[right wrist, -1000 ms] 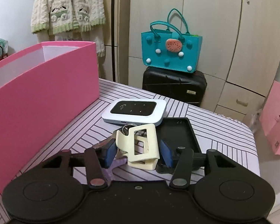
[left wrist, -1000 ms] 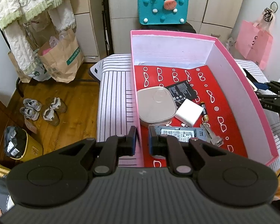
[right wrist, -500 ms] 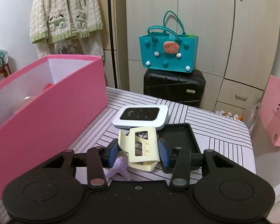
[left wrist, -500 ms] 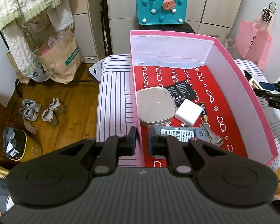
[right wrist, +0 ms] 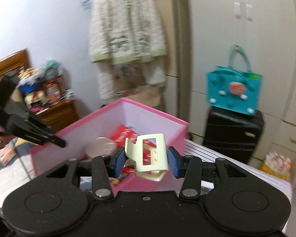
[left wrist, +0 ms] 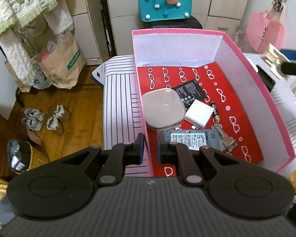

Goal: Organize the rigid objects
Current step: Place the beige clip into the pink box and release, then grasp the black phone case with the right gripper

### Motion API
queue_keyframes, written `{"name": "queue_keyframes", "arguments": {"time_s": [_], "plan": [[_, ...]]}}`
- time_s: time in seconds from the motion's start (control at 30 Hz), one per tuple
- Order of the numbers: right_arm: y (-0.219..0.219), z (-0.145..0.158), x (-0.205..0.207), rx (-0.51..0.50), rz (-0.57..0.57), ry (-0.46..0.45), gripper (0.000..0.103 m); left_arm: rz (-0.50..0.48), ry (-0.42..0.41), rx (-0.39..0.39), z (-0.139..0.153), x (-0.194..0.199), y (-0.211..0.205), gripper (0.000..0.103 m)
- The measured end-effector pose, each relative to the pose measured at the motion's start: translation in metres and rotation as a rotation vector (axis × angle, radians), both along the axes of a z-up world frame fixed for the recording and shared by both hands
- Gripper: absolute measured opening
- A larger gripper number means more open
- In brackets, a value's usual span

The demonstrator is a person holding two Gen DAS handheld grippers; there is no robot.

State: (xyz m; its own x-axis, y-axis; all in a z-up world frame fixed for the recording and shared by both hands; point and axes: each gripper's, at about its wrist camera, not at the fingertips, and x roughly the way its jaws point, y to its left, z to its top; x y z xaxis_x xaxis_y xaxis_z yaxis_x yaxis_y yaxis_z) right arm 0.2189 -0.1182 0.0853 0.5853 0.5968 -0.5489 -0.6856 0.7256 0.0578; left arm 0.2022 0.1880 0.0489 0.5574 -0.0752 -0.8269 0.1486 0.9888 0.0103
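I am counting one pink box (left wrist: 252,90) on the striped table (left wrist: 118,102), and inside it six loose items: one beige rounded case (left wrist: 163,108), one black battery pack (left wrist: 189,92), one white block (left wrist: 199,113), one AA cell (left wrist: 214,108), one bunch of keys (left wrist: 225,138) and one grey device (left wrist: 189,138), label side up.

I am holding the left gripper (left wrist: 149,151) pinched narrow on the box's near-left wall. The right gripper (right wrist: 146,159) is gripping one cream hair claw clip (right wrist: 150,155) between its blue pads (right wrist: 172,163), in the air above the box's right rim.

One black tray (left wrist: 266,79) is lying on the table right of the box. One teal bag (right wrist: 234,92) is sitting on a black suitcase (right wrist: 232,134) beyond the far edge. The box's floor is lying open on its right side.
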Motion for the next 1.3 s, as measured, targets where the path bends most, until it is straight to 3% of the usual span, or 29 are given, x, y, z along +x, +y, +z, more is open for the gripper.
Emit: {"name": "queue_keyframes", "arguments": {"time_s": [0.17,0.43,0.53,0.67,0.77,1.03,1.3], "plan": [[0.042,-0.011,0.016,-0.122,0.073,-0.016,0.051,-0.023,0.007,0.044,0.000,0.000,-0.005,0.011],[0.095,-0.052,0.055,-0.396,0.101,-0.054,0.051,-0.020,0.014,0.019,0.002,0.004,-0.001,0.011],[0.102,-0.064,0.062,-0.436,0.130,-0.047,0.050,-0.015,0.014,0.021,0.002,0.005,-0.001,0.011],[0.098,-0.067,0.065,-0.399,0.144,-0.059,0.052,-0.017,0.012,0.030,0.002,0.005,-0.004,0.011],[0.081,-0.051,0.061,-0.260,0.134,-0.039,0.060,-0.021,0.011,0.029,0.002,0.004,-0.005,0.011],[0.007,-0.002,0.035,0.016,0.000,-0.034,0.065,-0.025,0.001,0.037,0.000,0.003,-0.005,0.011],[-0.068,-0.017,0.018,0.057,-0.223,0.078,0.067,-0.023,-0.013,0.039,0.000,0.001,-0.006,0.011]]}}
